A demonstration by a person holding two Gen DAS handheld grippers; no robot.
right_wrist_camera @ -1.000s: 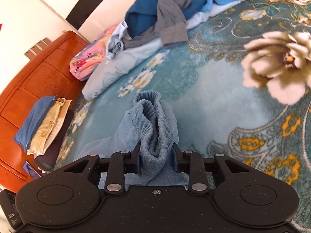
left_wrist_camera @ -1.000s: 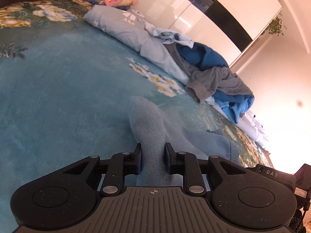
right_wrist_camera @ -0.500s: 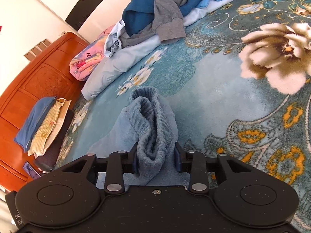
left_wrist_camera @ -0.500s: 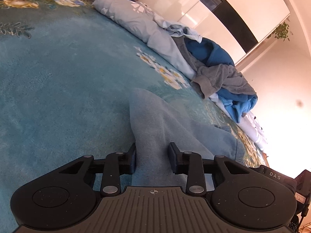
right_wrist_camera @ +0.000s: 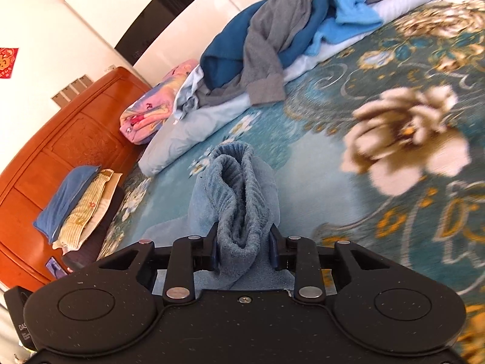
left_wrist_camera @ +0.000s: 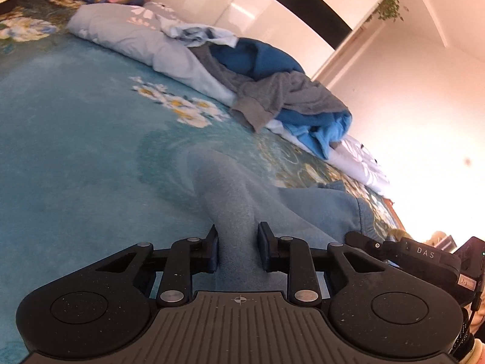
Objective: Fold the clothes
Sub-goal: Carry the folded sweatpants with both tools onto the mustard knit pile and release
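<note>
1. Both grippers are lifting the blue garment (left_wrist_camera: 239, 212) higher off the bed (left_wrist_camera: 75, 157) than a second ago.
2. The left gripper (left_wrist_camera: 237, 250) is closing on one bunched edge; the right gripper (right_wrist_camera: 244, 250) is pinching the ribbed hem.
3. Cloth is stretching between them — its long axis running toward the bed's far edge.

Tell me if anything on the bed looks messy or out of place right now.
Yes. A heap of unfolded clothes, grey over dark and light blue, sprawls along the far edge of the bed, a grey sleeve trailing onto the floral blanket. The light blue garment is bunched in both grippers, not flat.
</note>
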